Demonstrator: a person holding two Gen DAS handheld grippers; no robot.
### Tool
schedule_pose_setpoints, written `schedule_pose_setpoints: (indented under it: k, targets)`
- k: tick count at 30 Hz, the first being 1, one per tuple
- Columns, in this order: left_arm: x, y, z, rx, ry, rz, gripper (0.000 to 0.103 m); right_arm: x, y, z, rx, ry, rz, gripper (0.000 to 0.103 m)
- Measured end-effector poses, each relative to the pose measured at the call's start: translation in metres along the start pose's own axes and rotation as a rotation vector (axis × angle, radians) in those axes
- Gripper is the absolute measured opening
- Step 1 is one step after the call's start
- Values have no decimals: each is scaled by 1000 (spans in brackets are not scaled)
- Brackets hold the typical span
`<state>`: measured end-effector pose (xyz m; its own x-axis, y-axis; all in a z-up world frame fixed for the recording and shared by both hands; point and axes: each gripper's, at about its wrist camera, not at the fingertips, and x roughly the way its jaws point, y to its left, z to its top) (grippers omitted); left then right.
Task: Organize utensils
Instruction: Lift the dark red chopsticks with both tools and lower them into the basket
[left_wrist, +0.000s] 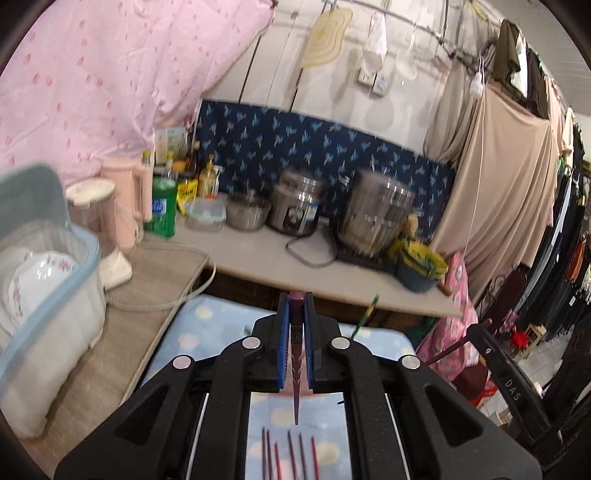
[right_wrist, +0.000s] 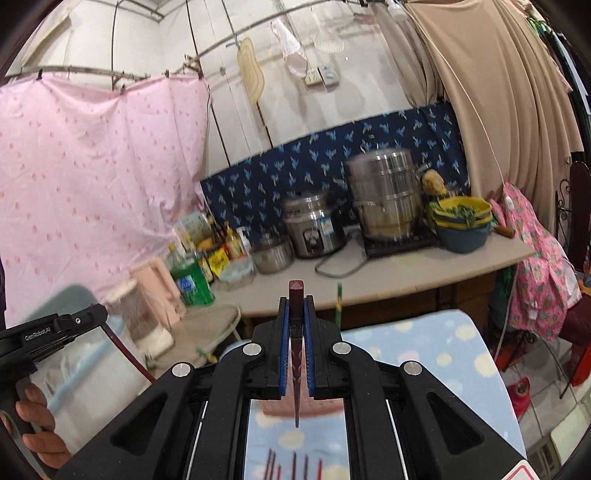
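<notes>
Blue cloth (left_wrist: 207, 325), dark-red tapered chopstick (left_wrist: 296, 369)

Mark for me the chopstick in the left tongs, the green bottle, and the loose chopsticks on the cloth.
chopstick (left_wrist: 297, 354): left wrist view, shaft between the blue pads.
green bottle (left_wrist: 161, 206): left wrist view, its label.
loose chopsticks (left_wrist: 291, 458): left wrist view, one middle stick.

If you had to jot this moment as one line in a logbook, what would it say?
left gripper: shut on dark red chopstick | right gripper: shut on another dark red chopstick | more chopsticks lying on blue spotted cloth
</notes>
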<state>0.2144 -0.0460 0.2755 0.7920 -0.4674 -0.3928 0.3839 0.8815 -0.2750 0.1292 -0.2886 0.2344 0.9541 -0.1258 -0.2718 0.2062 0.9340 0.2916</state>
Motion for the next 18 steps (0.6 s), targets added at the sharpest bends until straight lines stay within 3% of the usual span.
schedule_pose_setpoints:
  k: [4, 8, 18]
  targets:
    - [12, -6, 29, -6, -85, 7, 7, 26, 6, 25, 6, -43, 10, 7]
    - [39, -7, 44, 5, -119, 51, 7, 58, 7, 32, 11, -34, 2, 7]
    - [121, 14, 10, -9, 5, 99, 7, 129, -9, -12, 20, 122, -16, 7]
